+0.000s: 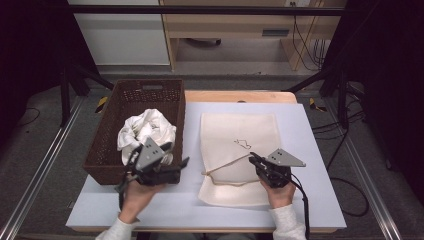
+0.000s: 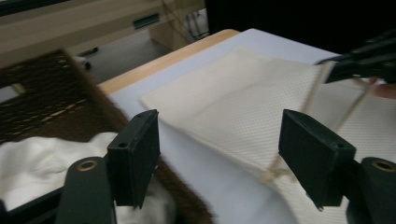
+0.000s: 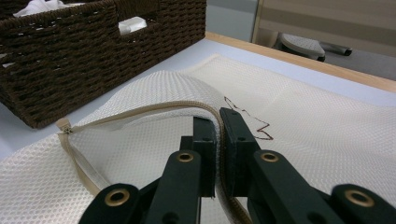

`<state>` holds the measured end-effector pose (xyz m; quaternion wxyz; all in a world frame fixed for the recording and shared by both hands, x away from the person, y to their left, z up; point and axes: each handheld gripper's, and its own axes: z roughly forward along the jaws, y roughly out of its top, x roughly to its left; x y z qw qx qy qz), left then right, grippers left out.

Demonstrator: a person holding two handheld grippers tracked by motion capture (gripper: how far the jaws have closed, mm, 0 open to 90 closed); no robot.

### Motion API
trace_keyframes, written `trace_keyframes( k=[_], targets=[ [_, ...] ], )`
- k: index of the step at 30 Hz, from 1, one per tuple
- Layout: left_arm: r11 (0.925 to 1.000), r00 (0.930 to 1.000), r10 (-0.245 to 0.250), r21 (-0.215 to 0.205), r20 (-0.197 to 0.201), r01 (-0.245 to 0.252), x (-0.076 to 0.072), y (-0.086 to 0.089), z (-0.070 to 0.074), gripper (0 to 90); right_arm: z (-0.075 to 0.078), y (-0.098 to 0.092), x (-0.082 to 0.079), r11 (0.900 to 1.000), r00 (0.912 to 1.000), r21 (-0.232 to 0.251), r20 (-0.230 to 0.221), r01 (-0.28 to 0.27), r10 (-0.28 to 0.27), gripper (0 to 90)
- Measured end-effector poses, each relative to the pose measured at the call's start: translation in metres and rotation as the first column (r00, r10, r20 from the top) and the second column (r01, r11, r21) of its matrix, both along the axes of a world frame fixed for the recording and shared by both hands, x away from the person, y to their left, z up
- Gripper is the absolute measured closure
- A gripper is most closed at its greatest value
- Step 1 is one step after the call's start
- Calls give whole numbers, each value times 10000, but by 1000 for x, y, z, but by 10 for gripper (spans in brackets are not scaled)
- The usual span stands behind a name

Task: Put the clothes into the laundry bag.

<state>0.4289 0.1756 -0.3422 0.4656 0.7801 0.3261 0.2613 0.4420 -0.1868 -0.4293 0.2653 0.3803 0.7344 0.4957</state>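
Your right gripper (image 1: 256, 161) has its jaws pinched on the zippered edge of the cream mesh laundry bag (image 1: 240, 131), lifting the upper layer so the opening gapes. In the right gripper view the tan zipper tape (image 3: 140, 111) arches up from the bag to the closed jaws, with the zipper's end (image 3: 63, 125) down at the left (a small dark squiggle of stitching (image 3: 247, 119) sits on the mesh just beyond the jaw tips). The bag lies flat on the pale table surface (image 1: 310, 150), just beside the brown wicker basket (image 1: 127, 97).

Your left gripper (image 1: 172, 165) is spread wide and grips nothing; it hangs over the basket's near right corner. A crumpled white cloth (image 1: 142, 131) sits inside the basket, just behind that gripper. The left gripper view shows the bag between its parted jaws.
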Motion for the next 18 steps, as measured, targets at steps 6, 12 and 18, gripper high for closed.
trace_keyframes(
  k=[6, 12, 18],
  targets=[
    [9932, 9966, 795, 867, -208, -775, 44, 34, 15, 236, -1, 0, 1, 10000, 9999, 3, -125, -42, 42, 854],
    [9774, 9918, 1096, 1887, -657, -955, 82, 44, -1, 188, -1, -1, 3, 9999, 9997, -71, -208, -105, 104, 854],
    [9646, 9836, 1213, 2494, -1334, -851, 106, 46, -23, 138, -2, 0, 3, 9998, 9995, -134, -302, -123, 119, 855]
  ],
)
